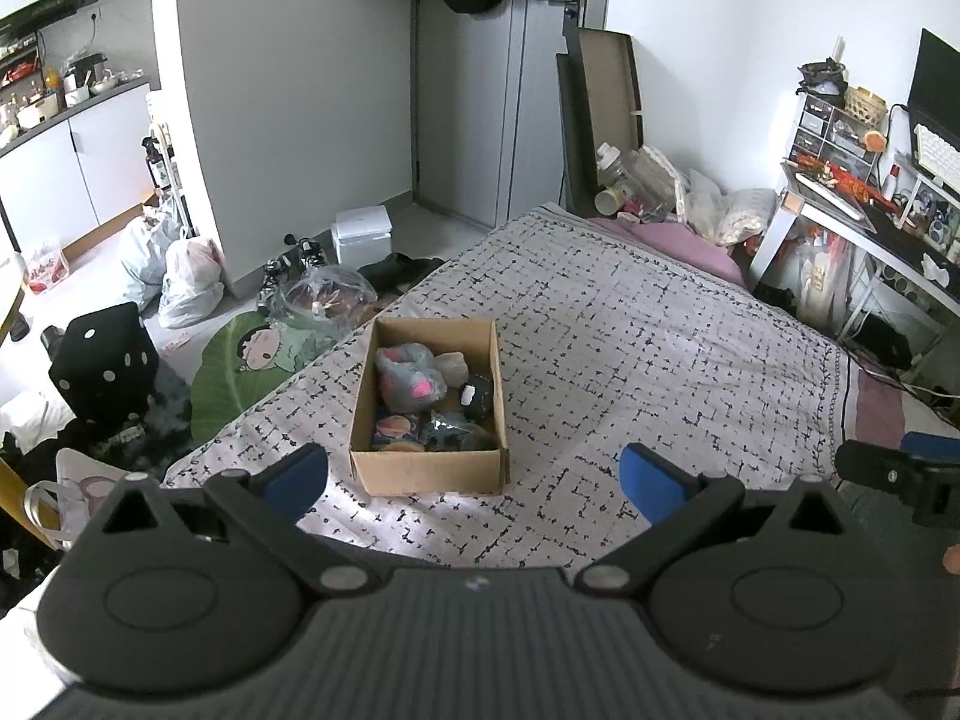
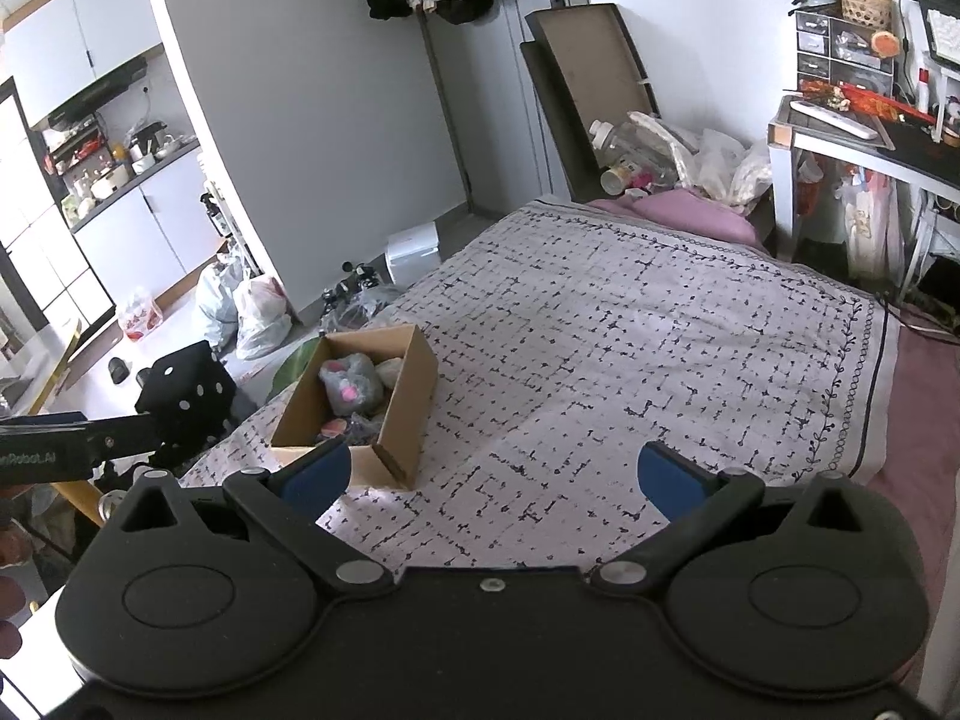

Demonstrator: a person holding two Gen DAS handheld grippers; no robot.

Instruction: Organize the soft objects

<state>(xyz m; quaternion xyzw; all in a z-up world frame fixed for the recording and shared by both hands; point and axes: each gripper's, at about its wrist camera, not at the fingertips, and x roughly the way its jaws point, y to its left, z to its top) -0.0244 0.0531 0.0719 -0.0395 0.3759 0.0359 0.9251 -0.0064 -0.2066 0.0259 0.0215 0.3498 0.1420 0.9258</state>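
Both my grippers hang spread wide and empty over the near edge of the bedspread (image 1: 630, 324). My left gripper (image 1: 474, 474) is the closer one: the cardboard box (image 1: 429, 471) sits just ahead of it, its long axis running away from me. From my right gripper (image 2: 492, 474) the box lies ahead-left. Inside are a grey-and-pink plush (image 1: 408, 378) and darker soft bundles. The bedspread beyond lies bare; nothing blocks the way.

Two wrist fisheyes, both above the bed's near end, facing the door wall.

Left wrist view sits closer to the cardboard box (image 1: 429, 402), almost straight ahead; right wrist view has it off to the left (further away). Shared: patterned bedspread (image 2: 630, 348), box, door, kitchen counter, desk corner.
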